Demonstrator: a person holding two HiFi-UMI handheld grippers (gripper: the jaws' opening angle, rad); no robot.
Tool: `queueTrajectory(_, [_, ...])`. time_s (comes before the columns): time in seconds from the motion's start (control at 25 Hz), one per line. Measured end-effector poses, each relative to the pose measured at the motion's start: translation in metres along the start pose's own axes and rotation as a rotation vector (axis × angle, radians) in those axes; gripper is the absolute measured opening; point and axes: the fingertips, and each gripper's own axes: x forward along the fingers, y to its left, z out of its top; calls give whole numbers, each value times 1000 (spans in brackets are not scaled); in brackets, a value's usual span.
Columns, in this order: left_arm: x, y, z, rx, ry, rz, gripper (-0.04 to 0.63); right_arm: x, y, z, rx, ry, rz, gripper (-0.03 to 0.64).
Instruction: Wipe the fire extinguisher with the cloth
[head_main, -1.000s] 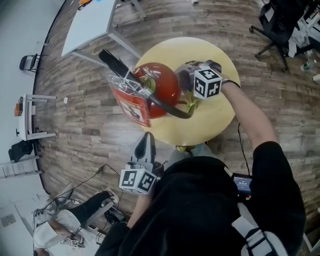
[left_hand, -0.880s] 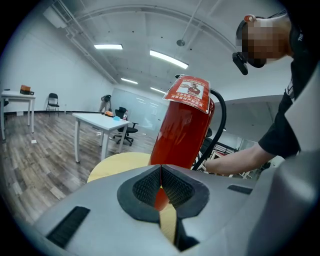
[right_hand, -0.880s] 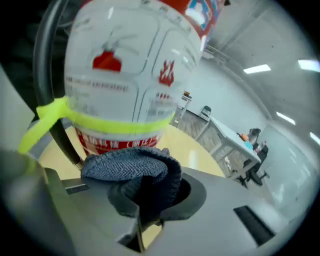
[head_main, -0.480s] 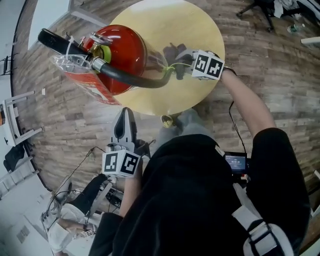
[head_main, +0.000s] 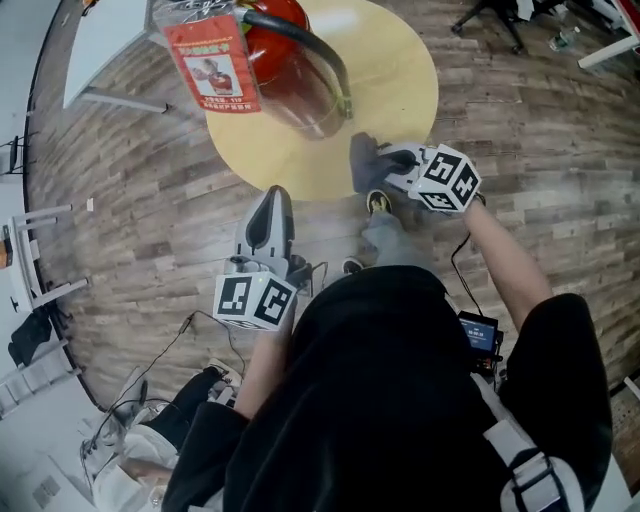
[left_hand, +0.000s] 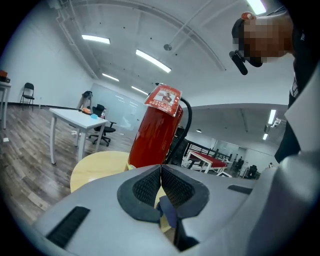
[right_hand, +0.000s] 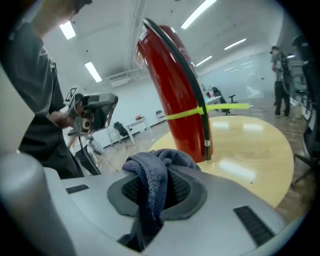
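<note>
Your right gripper (right_hand: 161, 175) is clamped on the grey cloth (right_hand: 148, 200), bunched at the tips for rubbing. The fire extinguisher (head_main: 290, 62) stands at its eleven o'clock on the round table (head_main: 400, 70). Your left gripper (head_main: 272, 212) has its jaws pressed together, empty, and hangs at the extinguisher's six o'clock, off the table — probably to keep clear.

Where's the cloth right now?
The cloth is pinched in the right gripper, right of centre in the head view, at the table edge, near the fire extinguisher.

We see the extinguisher (head_main: 272, 42) cut off by the head view's top edge. The cloth's (right_hand: 150, 172) lower end is hidden inside the right gripper (right_hand: 156, 194).
</note>
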Motion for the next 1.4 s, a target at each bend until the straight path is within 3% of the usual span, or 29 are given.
queueTrajectory(0.16, [-62, -2, -8, 4, -29, -22, 23, -37, 68, 16, 106, -173, -170, 58])
queueTrajectory(0.4, [-140, -19, -7, 86, -88, -52, 23, -88, 167, 62, 142, -426, -403, 58])
queueTrajectory(0.68, [-186, -54, -10, 170, -128, -106, 23, -97, 228, 67, 178, -586, -613, 58])
queueTrajectory(0.8, [-189, -64, -20, 183, -124, -112, 23, -97, 232, 66, 192, -593, -644, 58])
queueTrajectory(1.08, [-190, -77, -27, 127, -127, -153, 23, -94, 244, 71, 167, -595, -651, 58])
queueTrajectory(1.4, [-192, -83, -30, 172, -113, -198, 23, -82, 247, 74, 149, -587, -647, 58])
